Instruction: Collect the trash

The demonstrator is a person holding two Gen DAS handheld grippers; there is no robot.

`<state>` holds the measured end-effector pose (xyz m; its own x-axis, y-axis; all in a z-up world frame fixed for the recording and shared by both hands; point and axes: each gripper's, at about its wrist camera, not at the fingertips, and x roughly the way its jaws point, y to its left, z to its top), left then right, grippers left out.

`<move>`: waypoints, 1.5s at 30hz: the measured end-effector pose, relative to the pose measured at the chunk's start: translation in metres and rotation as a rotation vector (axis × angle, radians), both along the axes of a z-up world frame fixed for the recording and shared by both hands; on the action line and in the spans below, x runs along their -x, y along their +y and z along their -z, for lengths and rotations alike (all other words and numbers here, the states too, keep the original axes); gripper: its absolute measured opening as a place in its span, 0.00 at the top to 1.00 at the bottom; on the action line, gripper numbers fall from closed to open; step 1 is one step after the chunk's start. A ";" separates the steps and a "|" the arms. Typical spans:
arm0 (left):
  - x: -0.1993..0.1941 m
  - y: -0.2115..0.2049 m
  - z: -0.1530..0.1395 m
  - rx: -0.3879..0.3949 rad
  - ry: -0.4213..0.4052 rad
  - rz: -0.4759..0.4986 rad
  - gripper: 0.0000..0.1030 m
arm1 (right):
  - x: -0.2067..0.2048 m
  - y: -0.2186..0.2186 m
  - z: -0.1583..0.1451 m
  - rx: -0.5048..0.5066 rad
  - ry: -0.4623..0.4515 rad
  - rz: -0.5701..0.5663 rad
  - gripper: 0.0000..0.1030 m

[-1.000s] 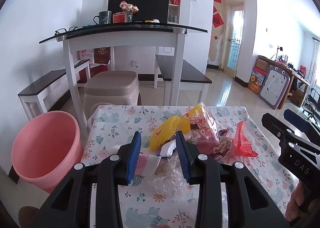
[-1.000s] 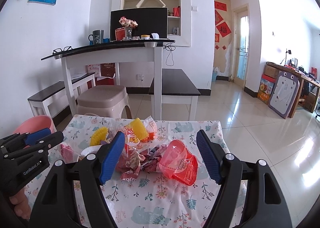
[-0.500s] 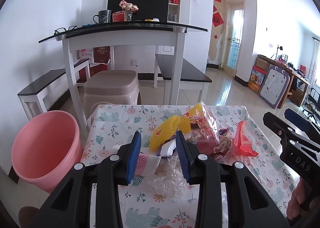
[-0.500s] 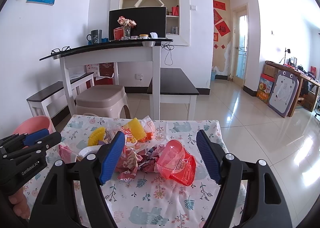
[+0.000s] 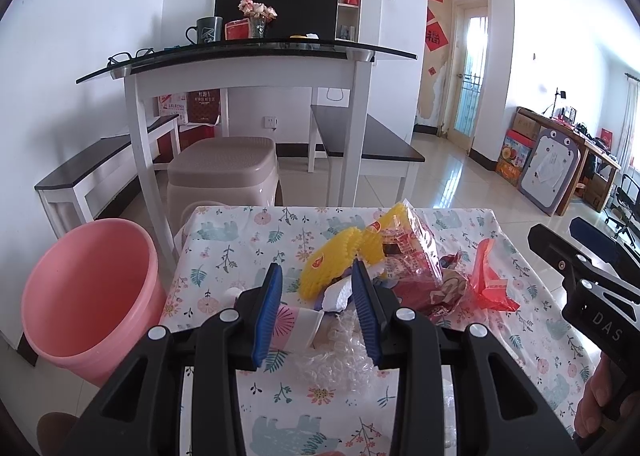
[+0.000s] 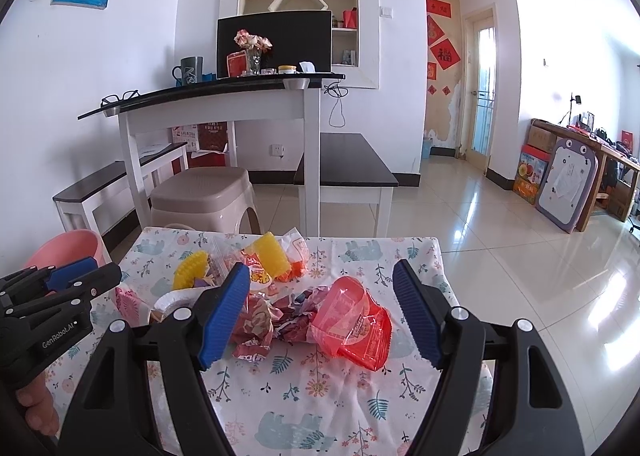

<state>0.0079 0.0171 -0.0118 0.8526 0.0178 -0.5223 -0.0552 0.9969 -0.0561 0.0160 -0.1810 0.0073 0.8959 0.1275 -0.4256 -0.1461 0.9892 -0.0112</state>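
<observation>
Wrappers (image 6: 352,320) between open right tongs (image 6: 320,312)

My right gripper (image 6: 320,312) hangs over the tabletop (image 6: 304,408) with its blue fingers (image 6: 224,316) spread wide, touching nothing. Between them lies a red transparent wrapper (image 6: 352,324), nearer my right finger, with a crumpled dark-red wrapper (image 6: 260,320) just beside my left finger. Beyond my fingertips sit a yellow foam net (image 6: 272,256) and a second yellow one (image 6: 190,270). Off to the left my left gripper (image 6: 68,296) is in view, and past it the rim of a pink bucket (image 6: 68,242).
</observation>
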 end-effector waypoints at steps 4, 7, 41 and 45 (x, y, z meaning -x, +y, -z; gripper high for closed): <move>-0.002 0.000 0.005 -0.003 0.009 0.007 0.66 | -0.001 -0.002 0.004 0.004 0.008 0.006 0.28; -0.002 0.001 0.007 -0.006 0.013 0.014 0.66 | 0.000 -0.003 0.005 0.007 0.011 0.013 0.28; -0.042 0.083 0.051 0.049 0.228 0.152 0.42 | 0.027 0.032 0.041 -0.022 0.308 -0.458 0.28; -0.067 0.097 0.059 0.109 0.269 0.196 0.40 | 0.026 0.037 0.047 -0.030 0.350 -0.490 0.28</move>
<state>0.0753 0.1141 -0.0707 0.6661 -0.2011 -0.7182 0.1097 0.9789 -0.1724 -0.0101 -0.1438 -0.0401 0.5367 0.5068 -0.6745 -0.5751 0.8047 0.1471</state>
